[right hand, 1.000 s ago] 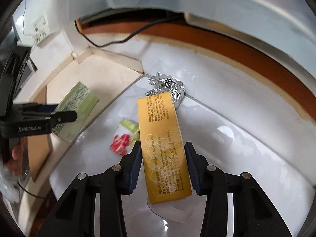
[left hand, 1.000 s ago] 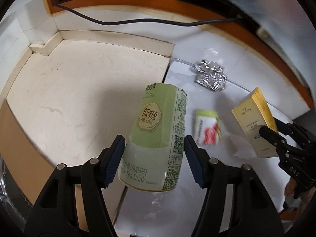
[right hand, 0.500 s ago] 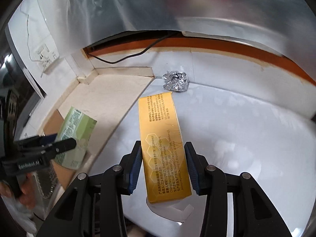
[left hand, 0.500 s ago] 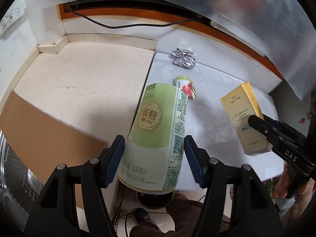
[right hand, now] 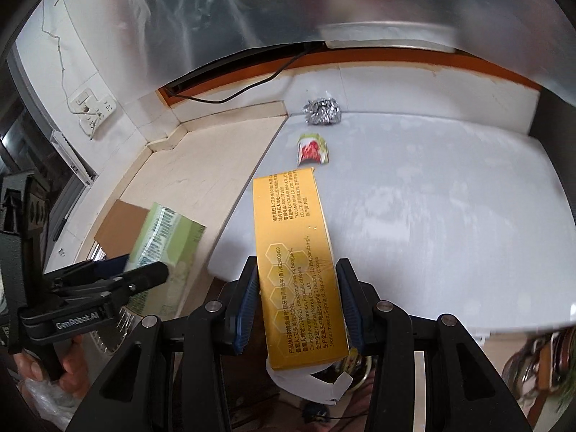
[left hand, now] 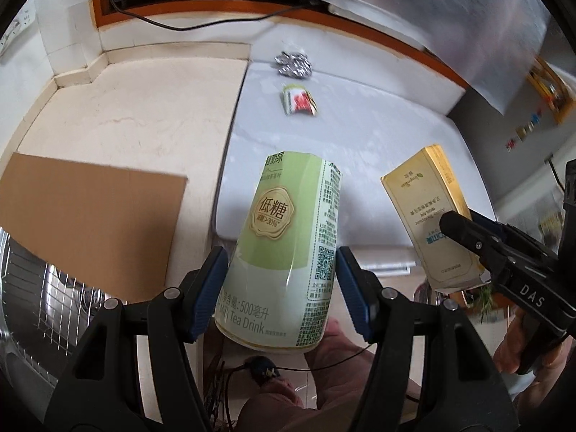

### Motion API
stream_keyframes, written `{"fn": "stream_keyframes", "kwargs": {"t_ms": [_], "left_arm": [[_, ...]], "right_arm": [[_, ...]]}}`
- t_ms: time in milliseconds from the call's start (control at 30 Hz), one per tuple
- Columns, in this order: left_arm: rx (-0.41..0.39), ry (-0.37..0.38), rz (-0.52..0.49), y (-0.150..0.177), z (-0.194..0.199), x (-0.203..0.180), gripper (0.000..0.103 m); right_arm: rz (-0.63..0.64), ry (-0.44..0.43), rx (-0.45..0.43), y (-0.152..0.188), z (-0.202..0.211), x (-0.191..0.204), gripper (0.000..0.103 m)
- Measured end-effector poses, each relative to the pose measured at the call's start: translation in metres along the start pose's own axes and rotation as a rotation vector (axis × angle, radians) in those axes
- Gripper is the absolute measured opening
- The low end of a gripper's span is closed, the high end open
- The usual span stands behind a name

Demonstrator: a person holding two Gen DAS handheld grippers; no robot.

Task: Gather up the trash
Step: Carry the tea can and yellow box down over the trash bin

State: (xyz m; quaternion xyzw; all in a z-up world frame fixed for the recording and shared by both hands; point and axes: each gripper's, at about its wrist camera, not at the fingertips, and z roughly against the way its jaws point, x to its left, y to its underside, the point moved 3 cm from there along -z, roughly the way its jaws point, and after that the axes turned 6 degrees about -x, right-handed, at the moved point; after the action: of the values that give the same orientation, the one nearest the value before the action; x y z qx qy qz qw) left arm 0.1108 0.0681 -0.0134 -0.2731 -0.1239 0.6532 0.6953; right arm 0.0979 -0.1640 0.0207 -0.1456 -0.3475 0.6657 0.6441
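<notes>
My left gripper (left hand: 280,288) is shut on a light green milk tea cup (left hand: 288,248), held in the air in front of the counter's near edge. It also shows at the left of the right wrist view (right hand: 169,237). My right gripper (right hand: 297,306) is shut on a long yellow carton (right hand: 298,262), also lifted off the white table; the carton shows at the right of the left wrist view (left hand: 432,223). A crumpled foil ball (left hand: 293,64) and a small red-and-green wrapper (left hand: 298,102) lie on the white table (right hand: 432,216) at the back.
A beige counter (left hand: 144,108) adjoins the white table on the left, with a brown cardboard sheet (left hand: 90,216) on its near part. A wire rack (left hand: 36,295) is at the lower left. A black cable (left hand: 201,25) runs along the back wall. A wall socket (right hand: 90,108) is at the left.
Both grippers have pulled back and up from the table with the cup and the carton still held. The foil ball and the wrapper now look farther away.
</notes>
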Motion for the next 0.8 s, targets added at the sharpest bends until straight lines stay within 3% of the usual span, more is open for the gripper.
{"fn": "stream_keyframes", "kwargs": {"t_ms": [300,600,800], "left_arm": [[0.032,0.002,-0.006,0.051,0.015,-0.006,0.058],[0.096,-0.031,0.031,0.087,-0.004,-0.017,0.058],[0.153,-0.049,0.085,0.123,-0.036,-0.029,0.059]], "right_arm": [[0.011,0.021,0.023,0.063,0.048,0.020,0.042],[0.048,0.018,0.088,0.103,0.050,0.019,0.042],[0.025,-0.009,0.173,0.131,0.024,-0.010,0.042]]}}
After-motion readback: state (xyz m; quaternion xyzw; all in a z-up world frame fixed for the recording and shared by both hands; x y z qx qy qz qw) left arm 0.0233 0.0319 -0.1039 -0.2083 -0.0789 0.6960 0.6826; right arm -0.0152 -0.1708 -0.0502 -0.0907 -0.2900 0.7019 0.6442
